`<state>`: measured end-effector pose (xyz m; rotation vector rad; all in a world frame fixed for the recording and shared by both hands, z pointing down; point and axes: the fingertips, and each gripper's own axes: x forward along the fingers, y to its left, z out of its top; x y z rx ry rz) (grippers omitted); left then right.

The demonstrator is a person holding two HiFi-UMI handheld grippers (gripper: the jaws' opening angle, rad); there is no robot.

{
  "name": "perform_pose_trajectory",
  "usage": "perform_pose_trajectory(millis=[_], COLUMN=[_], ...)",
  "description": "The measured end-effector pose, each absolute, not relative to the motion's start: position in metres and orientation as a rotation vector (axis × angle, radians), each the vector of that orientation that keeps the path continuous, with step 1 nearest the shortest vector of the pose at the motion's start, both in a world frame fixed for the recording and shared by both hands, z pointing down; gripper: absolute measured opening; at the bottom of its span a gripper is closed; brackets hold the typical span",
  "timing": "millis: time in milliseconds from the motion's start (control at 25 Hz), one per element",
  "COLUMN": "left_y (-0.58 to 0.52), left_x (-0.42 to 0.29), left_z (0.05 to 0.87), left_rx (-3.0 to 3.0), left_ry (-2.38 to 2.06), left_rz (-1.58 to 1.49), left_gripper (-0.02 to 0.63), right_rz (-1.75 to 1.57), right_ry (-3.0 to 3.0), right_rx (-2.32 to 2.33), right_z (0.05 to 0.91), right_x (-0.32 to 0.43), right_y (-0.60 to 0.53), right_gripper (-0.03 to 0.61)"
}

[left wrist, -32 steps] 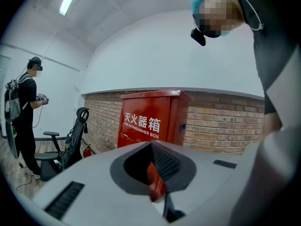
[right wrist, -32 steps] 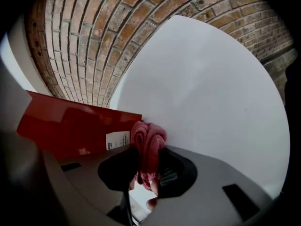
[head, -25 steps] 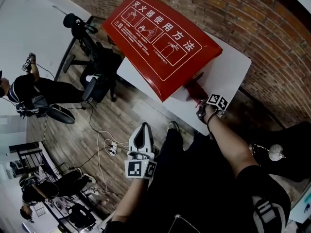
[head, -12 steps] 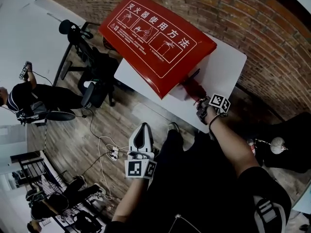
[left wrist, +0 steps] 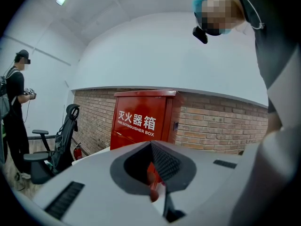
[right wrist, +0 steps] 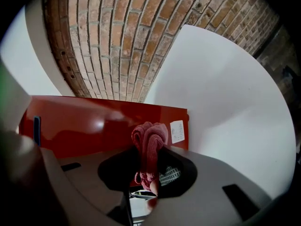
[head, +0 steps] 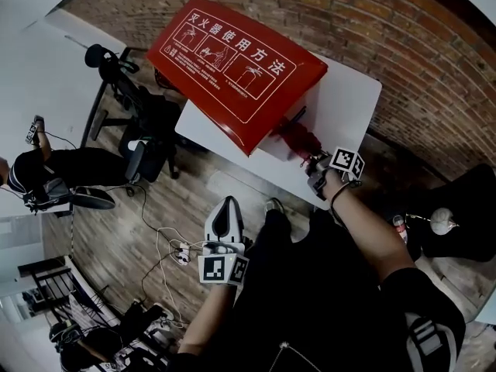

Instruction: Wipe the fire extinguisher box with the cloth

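The red fire extinguisher box, with white printed instructions on its top, stands on a white table against a brick wall. My right gripper is shut on a bunched red cloth, which it holds against the box's near side. In the right gripper view the cloth sticks up from the right gripper in front of the glossy red box. My left gripper hangs low by my legs, shut and holding nothing. In the left gripper view it points at the box.
A black office chair stands left of the table. A seated person is at the far left, and cables with a power strip lie on the wood floor. A bottle stands right of my arm.
The head view has shifted, so the box now sits further up and left. The right gripper has kept the cloth against the box's near side. The left gripper has stayed put.
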<state>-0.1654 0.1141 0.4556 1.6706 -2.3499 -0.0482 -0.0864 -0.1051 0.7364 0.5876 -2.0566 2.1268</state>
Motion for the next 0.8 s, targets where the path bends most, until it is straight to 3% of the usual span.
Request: perform_pose_trajectory(millis=[800], left_y=[0.111], left_x=[-0.151], left_z=[0.454], left_rx=[1.749], left_ry=[-2.293], left_rz=[-0.059], left_gripper=[0.031], right_rz=[2.192], right_ry=[-2.176], right_rx=[0.466], right_z=[0.641], right_x=[-0.085], right_y=[-0.099], right_gripper=[0.104])
